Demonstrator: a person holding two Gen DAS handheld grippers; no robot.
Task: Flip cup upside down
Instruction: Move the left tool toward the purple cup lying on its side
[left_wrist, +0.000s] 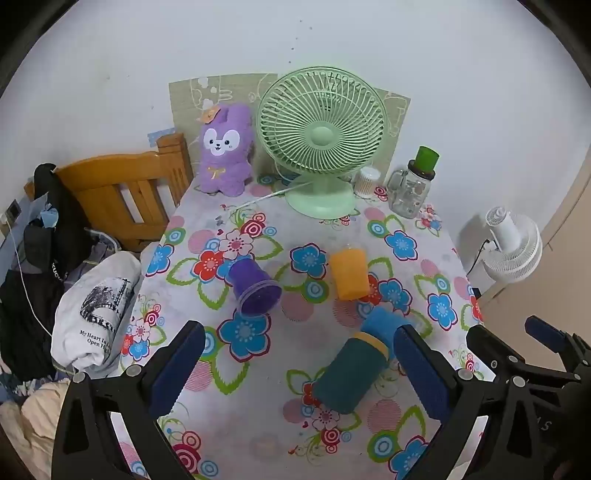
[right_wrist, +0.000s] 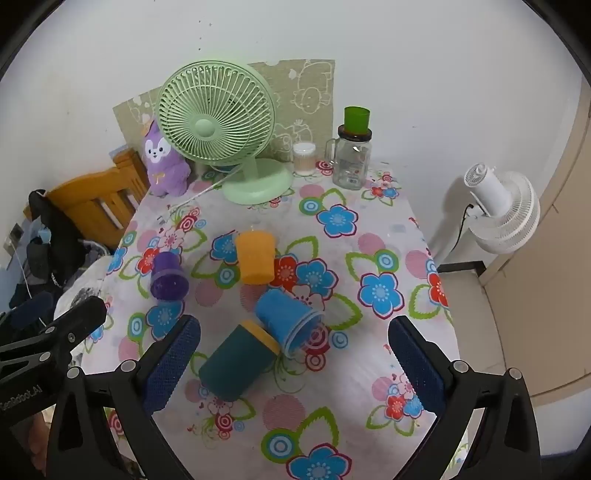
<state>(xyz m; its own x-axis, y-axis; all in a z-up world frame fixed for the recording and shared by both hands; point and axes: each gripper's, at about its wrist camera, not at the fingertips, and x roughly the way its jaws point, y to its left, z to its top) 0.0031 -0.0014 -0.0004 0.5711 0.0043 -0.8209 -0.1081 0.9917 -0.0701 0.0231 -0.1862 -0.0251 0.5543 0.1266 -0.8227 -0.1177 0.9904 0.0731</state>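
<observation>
Several plastic cups lie on their sides on the flowered tablecloth (left_wrist: 258, 424). A purple cup (left_wrist: 255, 288) lies at the left with its mouth toward me; it also shows in the right wrist view (right_wrist: 168, 277). An orange cup (left_wrist: 349, 273) (right_wrist: 255, 256) lies in the middle. A blue cup (left_wrist: 384, 326) (right_wrist: 288, 319) touches a dark teal cup with a yellow rim (left_wrist: 349, 373) (right_wrist: 236, 360). My left gripper (left_wrist: 295, 373) is open above the teal cup. My right gripper (right_wrist: 293, 362) is open above the teal and blue cups, empty.
A green desk fan (left_wrist: 319, 140), a purple plush rabbit (left_wrist: 225, 147), a cotton-swab jar (left_wrist: 365, 181) and a glass jar with a green cup on it (left_wrist: 412, 184) stand at the table's back. A wooden bed frame (left_wrist: 122, 188) and clothes lie left. A white fan (right_wrist: 498, 210) stands right.
</observation>
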